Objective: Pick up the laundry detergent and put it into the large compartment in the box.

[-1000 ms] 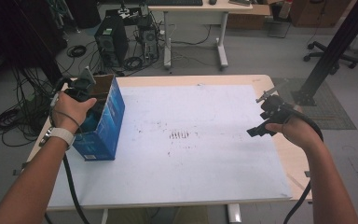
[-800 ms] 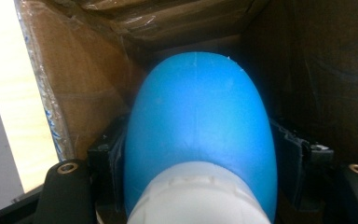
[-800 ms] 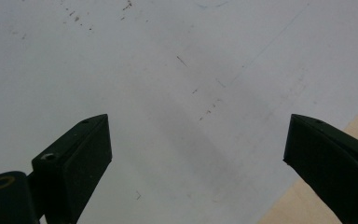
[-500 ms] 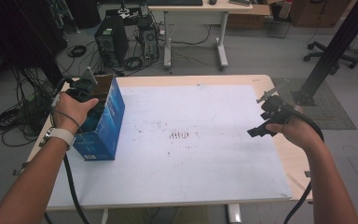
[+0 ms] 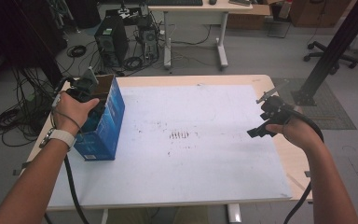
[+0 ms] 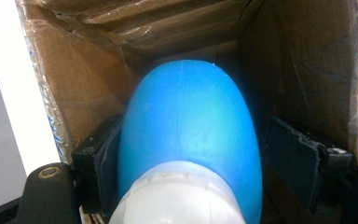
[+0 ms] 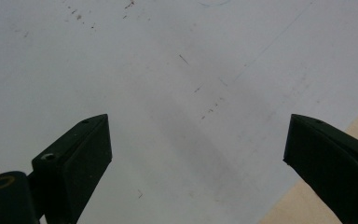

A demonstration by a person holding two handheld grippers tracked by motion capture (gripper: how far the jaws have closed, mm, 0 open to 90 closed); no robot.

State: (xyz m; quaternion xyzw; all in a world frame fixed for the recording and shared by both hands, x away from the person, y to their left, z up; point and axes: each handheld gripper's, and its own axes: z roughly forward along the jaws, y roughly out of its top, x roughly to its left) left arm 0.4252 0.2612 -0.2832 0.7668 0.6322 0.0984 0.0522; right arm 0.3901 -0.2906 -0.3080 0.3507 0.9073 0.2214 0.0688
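A: Item one, far left?
B: Blue cardboard box (image 5: 103, 125), standing upright near the table's (image 5: 214, 196) left edge, top open.

A: Inside it?
B: Left gripper (image 5: 87, 91), reaching down into the box. A blue bottle with a white cap (image 6: 189, 154) lies between its jaws. They have just been opening: the right pad (image 6: 291, 161) stands apart from the bottle, while the left pad sits close beside it, contact hard to judge in the shadow. Counted as let go.

A: Middle?
B: White sheet (image 5: 191, 140) covering the tabletop, scuffed with dark marks.

A: Far right?
B: Right gripper (image 5: 261, 128), held above the sheet near the right edge, jaws spread wide, nothing between them.
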